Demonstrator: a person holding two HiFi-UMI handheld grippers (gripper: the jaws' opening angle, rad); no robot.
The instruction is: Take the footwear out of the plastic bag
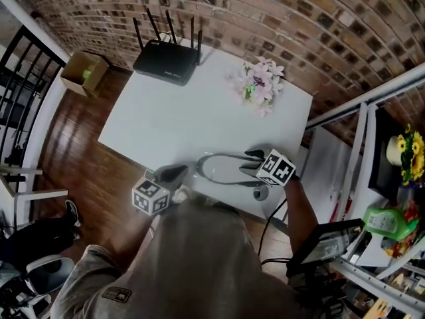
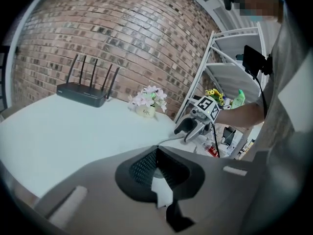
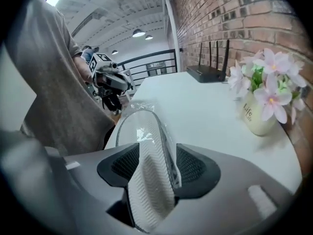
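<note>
A pale slipper [image 1: 222,168] in a clear plastic bag [image 3: 142,104] lies near the front edge of the white table [image 1: 172,125]. My right gripper [image 1: 254,165] stands at the slipper's right end. In the right gripper view the ribbed sole [image 3: 146,151] runs between its wide-spread pads, and I see no firm pinch on it. My left gripper [image 1: 174,173] is at the bag's left end, jaws together. In the left gripper view a white scrap of the bag [image 2: 161,190] sticks out between its shut pads. The right gripper [image 2: 190,129] shows across the table there.
A black router [image 1: 166,62] with antennas sits at the table's far edge. A small pot of pink flowers [image 1: 260,85] stands at the back right. A cardboard box [image 1: 85,72] is on the wooden floor to the left. White metal shelving [image 1: 362,151] stands to the right.
</note>
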